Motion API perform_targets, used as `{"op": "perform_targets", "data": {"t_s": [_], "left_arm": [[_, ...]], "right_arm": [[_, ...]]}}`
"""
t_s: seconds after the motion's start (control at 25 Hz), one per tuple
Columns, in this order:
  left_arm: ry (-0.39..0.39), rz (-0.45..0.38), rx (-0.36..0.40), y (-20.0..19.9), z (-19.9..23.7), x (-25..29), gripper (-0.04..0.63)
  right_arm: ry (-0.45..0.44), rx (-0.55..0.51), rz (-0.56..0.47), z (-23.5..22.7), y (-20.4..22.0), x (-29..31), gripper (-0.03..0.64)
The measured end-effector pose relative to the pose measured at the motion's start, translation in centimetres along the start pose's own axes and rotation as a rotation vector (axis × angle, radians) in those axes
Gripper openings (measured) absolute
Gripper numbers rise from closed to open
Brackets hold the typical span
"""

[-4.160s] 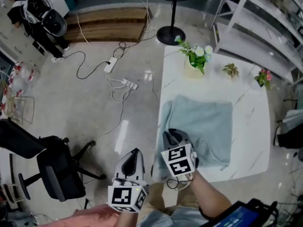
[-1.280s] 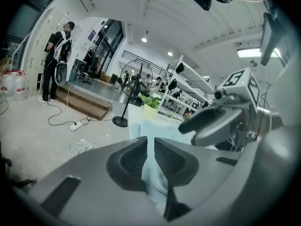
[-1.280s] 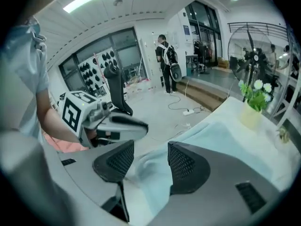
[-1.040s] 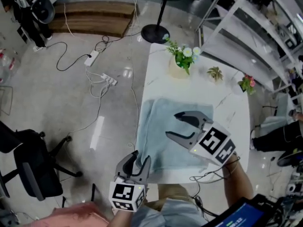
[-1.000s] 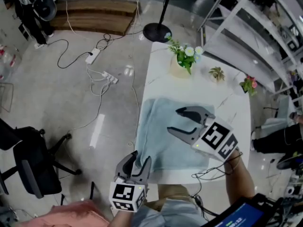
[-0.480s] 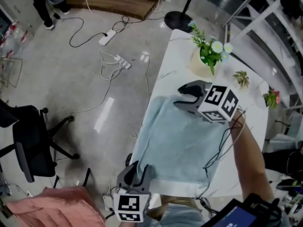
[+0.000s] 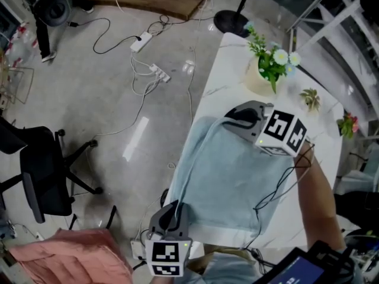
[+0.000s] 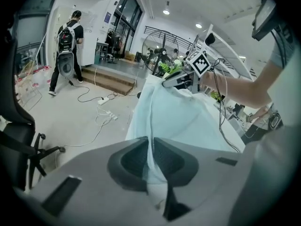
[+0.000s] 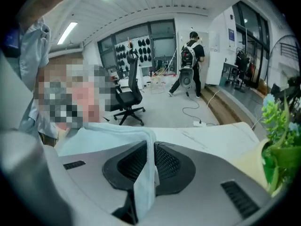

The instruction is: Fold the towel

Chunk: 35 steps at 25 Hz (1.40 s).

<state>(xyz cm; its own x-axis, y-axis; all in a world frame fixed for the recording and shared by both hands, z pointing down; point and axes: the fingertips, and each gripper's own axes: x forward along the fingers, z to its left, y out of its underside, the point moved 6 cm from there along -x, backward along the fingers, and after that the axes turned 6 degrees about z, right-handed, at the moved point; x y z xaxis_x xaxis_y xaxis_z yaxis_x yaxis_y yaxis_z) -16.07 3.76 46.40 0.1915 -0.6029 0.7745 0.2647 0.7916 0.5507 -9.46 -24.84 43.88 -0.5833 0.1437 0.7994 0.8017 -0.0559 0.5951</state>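
Your pale blue terry towel (image 7: 231,179) lies spread on the near half of the white marbled bench (image 7: 228,70), its left side draping over the bench's left edge. You hold it at two places. Your left hand-held gripper (image 7: 172,210) is at the near-left corner, just off the bench. Its jaws have just been closing and now pinch a thin fold of towel between the pads. Your right hand-held gripper (image 7: 238,116) is at the towel's far edge. Its jaws have just been closing too, and a doubled fold of towel is clamped between them.

Parts of the towel are out of your sight. The right hand-held gripper's marker cube covers a far-right stretch of it, your forearm (image 7: 317,188) covers its right edge, and a black cable (image 7: 278,188) loops across the cloth. From the head view the near-left corner is hidden behind the left hand-held gripper.

A narrow strip of bare bench top shows between the towel's far edge and a cream vase of flowers (image 7: 266,70). A small green plant (image 7: 310,98) and a pink-flowered plant (image 7: 348,124) stand farther right. Left of the bench is open floor, with white power strips (image 7: 159,71) and their cables toward the far side. A black office chair (image 7: 35,176) stands well to the left and a pink cloth (image 7: 71,259) lies at the near left.
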Motion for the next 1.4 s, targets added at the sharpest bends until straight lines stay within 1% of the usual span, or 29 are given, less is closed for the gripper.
{"op": "perform_targets", "data": {"t_s": [0.08, 0.2, 0.44, 0.52, 0.64, 0.84, 0.88, 0.96, 1.0, 1.12, 1.24, 1.32, 1.4], "left_arm": [[-0.009, -0.01, 0.003, -0.1, -0.3, -0.5, 0.043], [-0.016, -0.032, 0.009, -0.4, -0.7, -1.1, 0.043], [-0.02, -0.085, -0.005, -1.0, -0.6, -3.0, 0.037], [-0.016, -0.085, -0.006, -0.8, -0.5, -3.2, 0.035], [-0.017, -0.077, 0.005, -0.4, -0.5, -2.0, 0.034], [-0.033, -0.052, -0.017, 0.0, 0.6, -1.0, 0.032], [-0.036, -0.046, -0.022, 0.1, 0.9, -0.8, 0.032], [-0.035, -0.035, -0.027, 0.2, 1.2, -0.5, 0.032], [-0.033, -0.03, -0.031, 0.1, 1.3, -0.4, 0.032], [-0.023, 0.004, -0.055, 0.2, 1.8, -0.3, 0.032], [-0.035, 0.006, -0.065, 0.2, 2.6, -0.2, 0.032], [-0.029, 0.013, -0.059, 0.0, 2.4, -0.1, 0.032], [-0.026, 0.025, -0.05, -0.2, 2.0, -0.1, 0.032]], "right_arm": [[0.022, -0.019, -0.016, 0.4, -0.4, -0.9, 0.053], [0.038, -0.043, -0.037, 0.8, -1.0, -2.0, 0.052], [0.082, -0.116, -0.09, 1.7, -3.7, -4.5, 0.048], [0.105, -0.109, -0.073, 1.9, -4.0, -4.7, 0.051], [0.125, -0.076, -0.016, 1.3, -3.0, -3.3, 0.046], [0.098, -0.062, -0.025, 0.6, -2.7, -0.4, 0.048], [0.095, -0.047, -0.026, 0.4, -2.6, -0.1, 0.08], [0.098, 0.007, -0.02, -0.2, -2.1, -0.1, 0.179], [0.11, 0.038, -0.02, -0.6, -1.5, -0.7, 0.199], [0.163, 0.112, -0.025, -1.3, 1.3, -3.4, 0.201], [0.186, 0.179, 0.024, -0.4, 6.1, -6.9, 0.199], [0.173, 0.219, 0.084, 1.3, 10.1, -9.2, 0.192], [0.14, 0.233, 0.119, 3.5, 13.1, -10.2, 0.168]]}}
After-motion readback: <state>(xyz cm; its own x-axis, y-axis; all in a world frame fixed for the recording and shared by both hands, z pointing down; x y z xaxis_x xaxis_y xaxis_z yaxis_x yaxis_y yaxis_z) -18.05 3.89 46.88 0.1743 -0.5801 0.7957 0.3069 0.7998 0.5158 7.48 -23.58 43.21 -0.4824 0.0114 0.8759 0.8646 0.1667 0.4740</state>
